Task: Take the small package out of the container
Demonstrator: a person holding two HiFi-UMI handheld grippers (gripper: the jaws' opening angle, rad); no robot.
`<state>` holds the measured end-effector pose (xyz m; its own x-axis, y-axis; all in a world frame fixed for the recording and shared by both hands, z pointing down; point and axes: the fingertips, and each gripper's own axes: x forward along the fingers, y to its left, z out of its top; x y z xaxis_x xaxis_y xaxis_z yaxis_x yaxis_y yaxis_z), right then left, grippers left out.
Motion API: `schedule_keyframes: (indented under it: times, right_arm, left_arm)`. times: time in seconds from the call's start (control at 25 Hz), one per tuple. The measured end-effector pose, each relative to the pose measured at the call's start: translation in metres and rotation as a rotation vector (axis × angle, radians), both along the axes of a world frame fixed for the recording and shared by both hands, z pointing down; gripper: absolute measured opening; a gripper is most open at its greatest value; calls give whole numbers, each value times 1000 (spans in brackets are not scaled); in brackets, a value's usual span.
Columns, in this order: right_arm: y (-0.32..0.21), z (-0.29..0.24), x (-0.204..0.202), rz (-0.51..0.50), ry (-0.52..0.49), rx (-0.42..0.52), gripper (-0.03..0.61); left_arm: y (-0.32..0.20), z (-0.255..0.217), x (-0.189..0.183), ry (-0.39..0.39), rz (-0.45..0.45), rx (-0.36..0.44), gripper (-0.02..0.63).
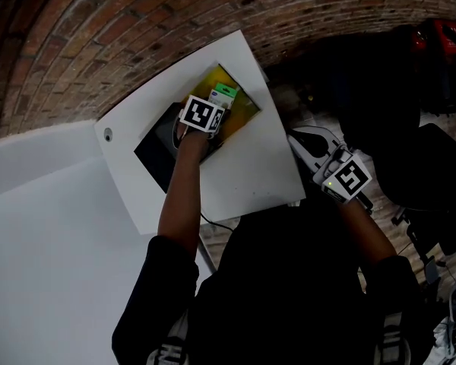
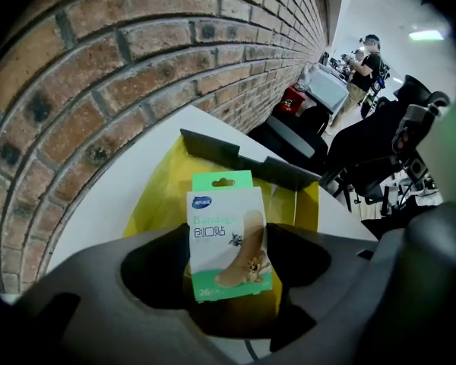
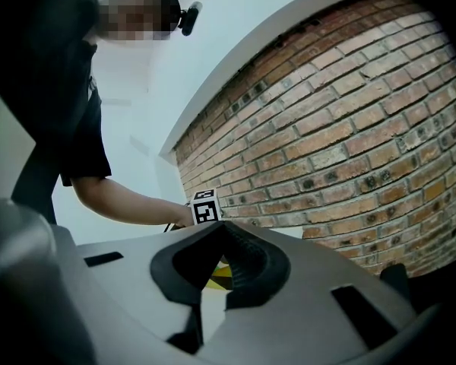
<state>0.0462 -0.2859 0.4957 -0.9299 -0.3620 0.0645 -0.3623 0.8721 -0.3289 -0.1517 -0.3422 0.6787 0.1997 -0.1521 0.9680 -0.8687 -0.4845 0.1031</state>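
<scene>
1. Head view shows the left gripper (image 1: pixel 219 101) reaching over the yellow container (image 1: pixel 245 111), which lies on a white surface (image 1: pixel 251 173) just in front of a brick wall (image 1: pixel 137 21).
2. The small package (image 2: pixel 228 238), a green-and-white box printed with a bandage, is clamped upright between the left jaws directly over the container's open top. The container's yellow inside is seen behind and below it.
3. Dark flaps (image 2: pixel 235 158) of the container are folded open on the far side of the package.
4. The right gripper (image 3: pixel 216 280) is held well to the right of the container, past the edge of the white surface. Its jaws are pressed together with nothing between them.
5. In the right gripper view, a bare forearm (image 3: pixel 129 204) and a marker cube (image 3: pixel 204 206) are seen stretched toward the container, and a sliver of yellow shows beyond the closed jaws.
6. Far beyond the container, along the wall, a standing person (image 2: pixel 361 74) and a black chair (image 2: pixel 380 139) can be made out.
</scene>
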Motion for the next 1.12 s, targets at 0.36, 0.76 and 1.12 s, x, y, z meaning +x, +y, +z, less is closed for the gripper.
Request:
schedule_keyframes:
  times: [0.36,0.76,1.12]
  right_arm:
    - [9,-15,-12,-30,21,42,3]
    - [27,-53,-30,-61,16,115,3]
    - [36,-97,-42,-52,-6,219,3]
  left_arm:
    - [-1,-74,-13,52,-58,160,327]
    - [22,-186,-35,165,-133,417,325]
    - [82,-267,-67,300,-191,640,324]
